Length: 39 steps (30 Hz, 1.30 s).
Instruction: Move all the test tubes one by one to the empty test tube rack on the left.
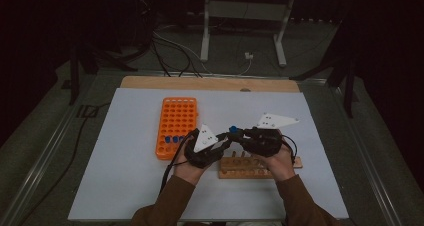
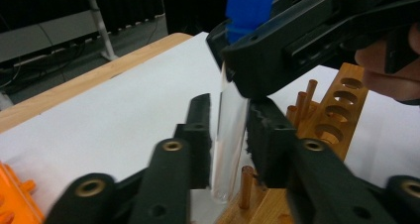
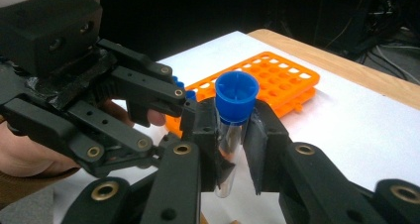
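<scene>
A clear test tube with a blue cap stands upright in the air above the table, held by both grippers. My right gripper is shut on the tube just under the cap. My left gripper is shut on the glass lower down, its pads pressed against both sides. In the high view the two grippers meet at mid-table, the left gripper and the right gripper, with the blue cap between them. The tube's bottom hangs by the wooden rack.
An orange tube rack lies left of the hands with a few blue-capped tubes at its near end. The wooden rack with round holes and pegs lies under the hands. A white sheet covers the table; a bare wooden edge runs along the far side.
</scene>
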{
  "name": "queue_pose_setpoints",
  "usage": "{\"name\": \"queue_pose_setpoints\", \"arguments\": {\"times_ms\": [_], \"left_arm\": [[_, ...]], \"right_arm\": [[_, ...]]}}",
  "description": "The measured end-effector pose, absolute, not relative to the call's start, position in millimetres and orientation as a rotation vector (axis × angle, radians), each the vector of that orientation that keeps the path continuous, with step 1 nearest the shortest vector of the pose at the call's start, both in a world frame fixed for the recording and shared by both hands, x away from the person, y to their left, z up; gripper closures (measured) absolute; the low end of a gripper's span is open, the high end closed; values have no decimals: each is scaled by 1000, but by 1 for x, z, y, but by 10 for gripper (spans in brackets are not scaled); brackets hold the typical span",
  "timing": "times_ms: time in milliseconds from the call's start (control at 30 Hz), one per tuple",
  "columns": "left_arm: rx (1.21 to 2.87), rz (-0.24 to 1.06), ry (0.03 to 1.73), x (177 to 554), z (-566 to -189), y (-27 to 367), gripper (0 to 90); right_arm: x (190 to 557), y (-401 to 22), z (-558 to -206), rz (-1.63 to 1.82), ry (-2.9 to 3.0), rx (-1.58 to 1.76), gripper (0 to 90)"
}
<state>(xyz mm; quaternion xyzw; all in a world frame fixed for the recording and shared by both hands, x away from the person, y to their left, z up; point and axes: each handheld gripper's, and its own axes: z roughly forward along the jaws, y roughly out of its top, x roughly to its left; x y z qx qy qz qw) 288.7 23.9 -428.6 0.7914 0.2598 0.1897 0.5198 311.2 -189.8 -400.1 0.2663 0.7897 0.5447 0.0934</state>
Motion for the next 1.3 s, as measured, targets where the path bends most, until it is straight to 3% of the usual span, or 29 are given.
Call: {"name": "queue_pose_setpoints", "arguments": {"times_ms": [200,267,667,967,1300], "left_arm": [[1906,466,613,288,-430,24,778],[1911,469,617,289,-430,26,778],[1874,488,719,292,-434,44,780],[1856,493,747,291,-433,63,780],[1830,495,778,287,-431,90,780]], "right_arm": [[311,-189,-401,1616,2351,790,756],[312,-189,-401,1624,2346,796,698],[314,-202,-404,1563,2270,925,156],[315,-212,-411,1534,2274,971,39],[314,-225,-417,1497,2267,1005,14]]}}
